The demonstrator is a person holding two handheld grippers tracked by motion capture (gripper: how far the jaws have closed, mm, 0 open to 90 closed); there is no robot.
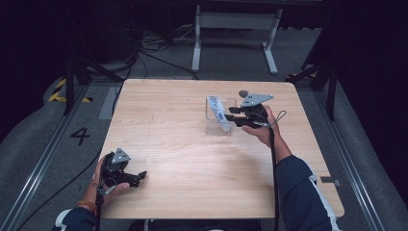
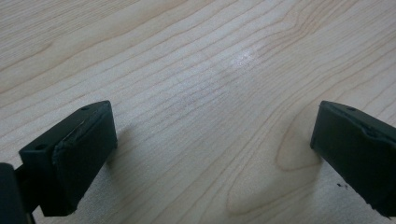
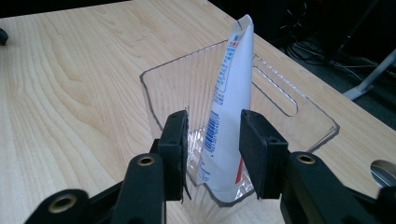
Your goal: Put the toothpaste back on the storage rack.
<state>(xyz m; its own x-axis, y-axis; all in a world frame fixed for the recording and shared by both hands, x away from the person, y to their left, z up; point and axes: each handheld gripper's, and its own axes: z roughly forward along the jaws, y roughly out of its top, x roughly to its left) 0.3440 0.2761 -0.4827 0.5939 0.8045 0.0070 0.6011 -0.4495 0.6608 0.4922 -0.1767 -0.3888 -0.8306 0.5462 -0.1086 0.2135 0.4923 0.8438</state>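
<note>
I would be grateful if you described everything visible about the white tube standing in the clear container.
The white tube is a soft, squeezable-looking tube with a flat crimped top end, blue print, a barcode and a red mark near its base. It stands cap end down, leaning, inside the ribbed clear plastic container on the wooden table. The right claw brackets its lower part from the near side, at the container's wall; whether the pads actually press on it cannot be told.

Recording lab, dark curtains, floor cables (image 1: 149, 45), wooden table (image 1: 183, 159), metal rails (image 1: 38, 168)
</note>
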